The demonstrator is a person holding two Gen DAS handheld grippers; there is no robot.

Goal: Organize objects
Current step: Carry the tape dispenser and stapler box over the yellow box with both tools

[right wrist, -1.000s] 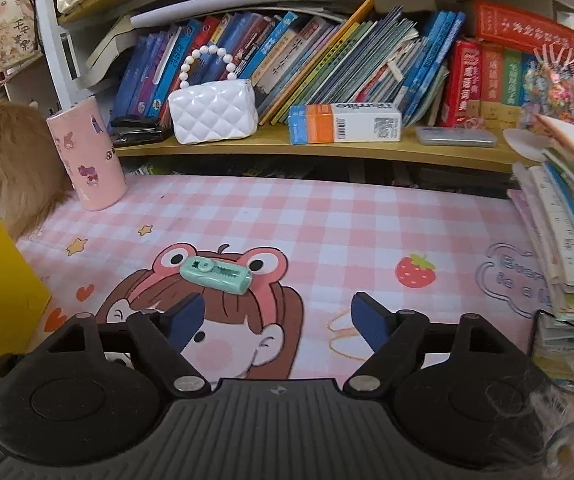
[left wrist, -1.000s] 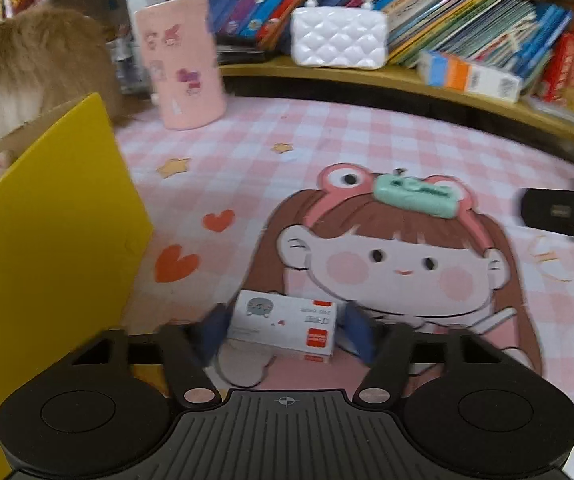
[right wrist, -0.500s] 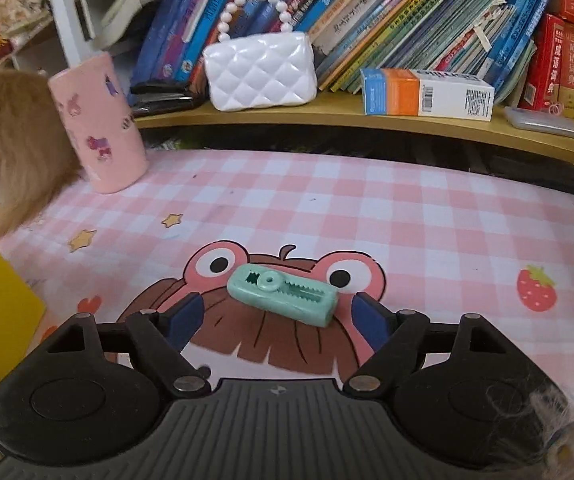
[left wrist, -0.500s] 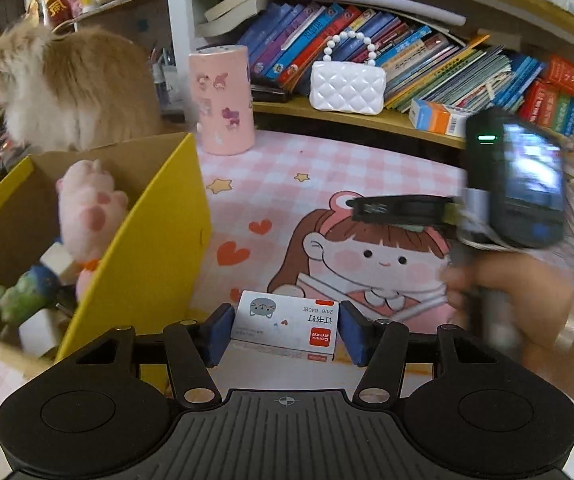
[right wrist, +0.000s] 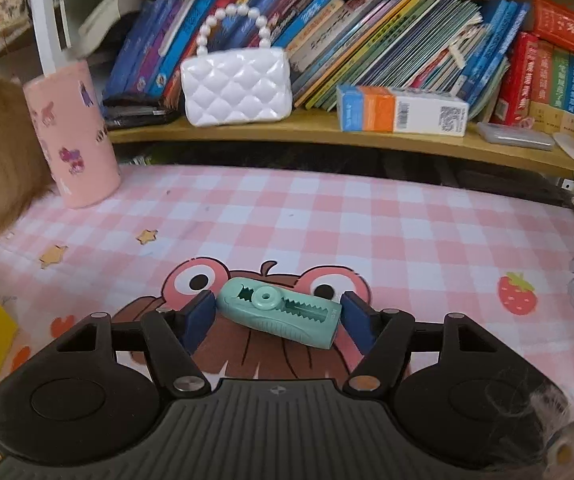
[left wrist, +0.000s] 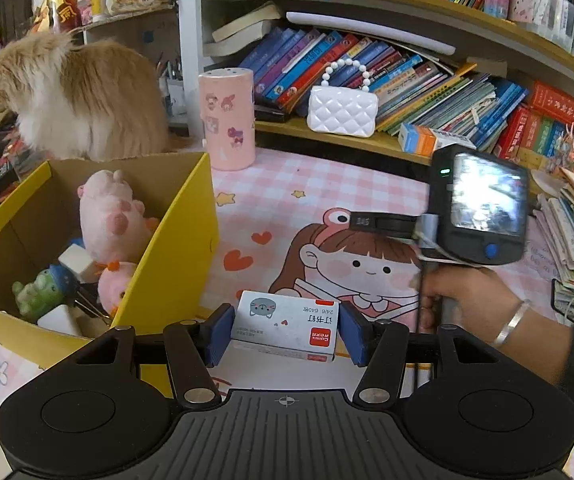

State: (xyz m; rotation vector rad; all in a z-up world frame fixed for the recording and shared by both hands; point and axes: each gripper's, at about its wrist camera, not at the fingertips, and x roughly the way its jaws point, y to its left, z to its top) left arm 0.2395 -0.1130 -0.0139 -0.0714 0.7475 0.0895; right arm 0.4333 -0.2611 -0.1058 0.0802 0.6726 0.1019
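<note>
Gripping glossy rectangular staple box [left wrist: 285, 329]

Pink-and-white checked mat [right wrist: 367, 216] printed with a brown-haired cartoon girl, mint-green toothed gadget [right wrist: 281, 312], yellow cardboard box [left wrist: 175, 252], white staple box [left wrist: 285, 324] with red corner, pink stickered cylinder [left wrist: 227, 120], white quilted purse [left wrist: 343, 110], orange-and-white cat [left wrist: 79, 96]

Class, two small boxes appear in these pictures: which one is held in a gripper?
The white staple box with the cat picture, held in the left gripper above the mat. The blue-and-orange box lies on the shelf beside the white purse.
</note>
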